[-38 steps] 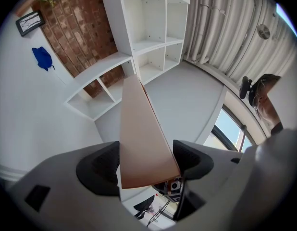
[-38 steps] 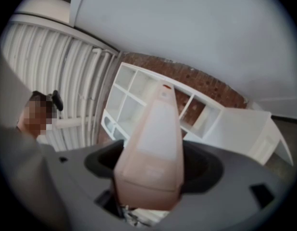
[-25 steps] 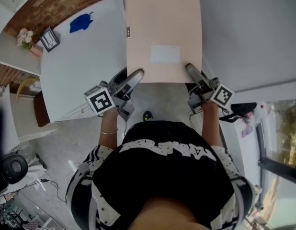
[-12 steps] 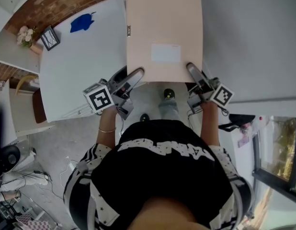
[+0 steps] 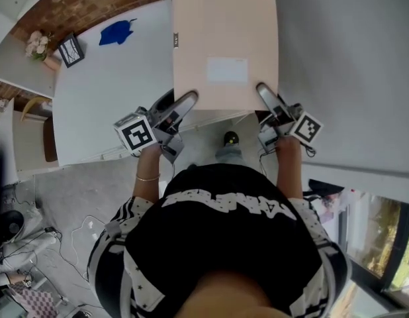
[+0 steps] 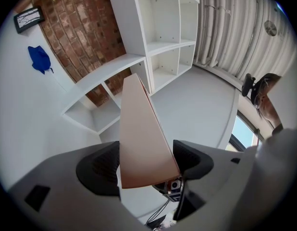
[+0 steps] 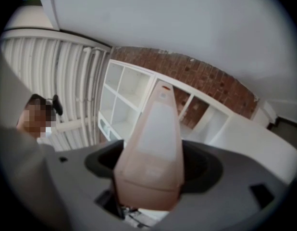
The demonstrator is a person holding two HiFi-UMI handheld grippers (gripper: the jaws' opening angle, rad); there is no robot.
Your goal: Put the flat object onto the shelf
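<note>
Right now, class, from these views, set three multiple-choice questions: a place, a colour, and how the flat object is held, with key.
1. Where is the blue item? A on the white table, left of the flat object; B on top of the flat object; C between a gripper's fingers.
2. The flat object's colour? A green; B pale pink; C black.
3. How is the flat object held? A lying free; B left gripper and right gripper each shut on a near corner; C one gripper only.
Key: 1 A, the head view shows it on the table. 2 B, every view shows pale pink. 3 B, each gripper view shows fingers closed on it.
</note>
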